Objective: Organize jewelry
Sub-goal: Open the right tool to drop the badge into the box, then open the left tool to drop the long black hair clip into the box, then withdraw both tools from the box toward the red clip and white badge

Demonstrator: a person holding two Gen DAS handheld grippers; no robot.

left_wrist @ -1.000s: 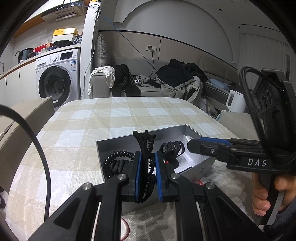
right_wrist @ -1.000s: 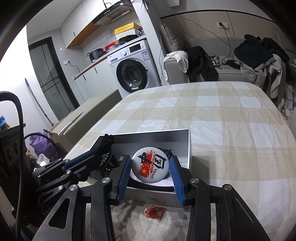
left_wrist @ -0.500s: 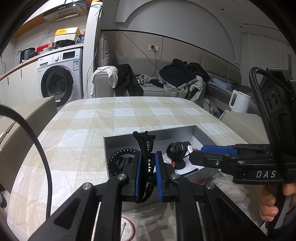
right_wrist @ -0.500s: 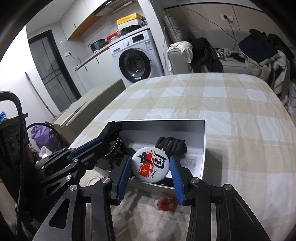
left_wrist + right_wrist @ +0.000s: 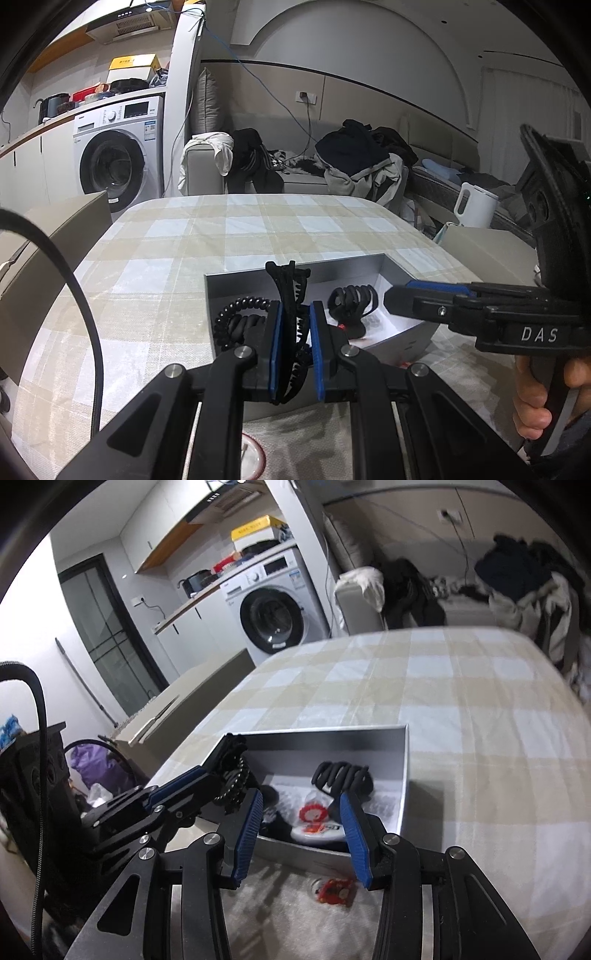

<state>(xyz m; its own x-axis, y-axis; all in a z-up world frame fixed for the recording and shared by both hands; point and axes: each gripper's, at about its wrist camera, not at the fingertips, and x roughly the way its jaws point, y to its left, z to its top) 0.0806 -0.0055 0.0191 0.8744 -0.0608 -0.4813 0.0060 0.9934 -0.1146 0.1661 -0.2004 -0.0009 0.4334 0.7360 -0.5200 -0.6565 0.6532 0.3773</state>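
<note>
Left tool (image 5: 295, 332) clamped shut, angled downward. Right tool (image 5: 301, 823) fingers apart, empty, angled downward, hand (image 5: 546, 391) gripping handle.

Dim, cool indoor light; heavy fisheye bending and black corners; right view slightly blurred

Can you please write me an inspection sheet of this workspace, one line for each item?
Surface: table under a beige and pale blue checked cloth; a white towel lies at the near edge.
Job's things: open grey box holds a black claw hair clip, a black coiled hair tie and a round badge; a second black claw clip is gripped.
Clutter: small red item on the towel, outside the box.
Grippers: left gripper shut on the second clip; right gripper empty, fingers apart over the badge.
Cables: black cable at the left.
Surroundings: washing machine, sofa with clothes, white kettle.
</note>
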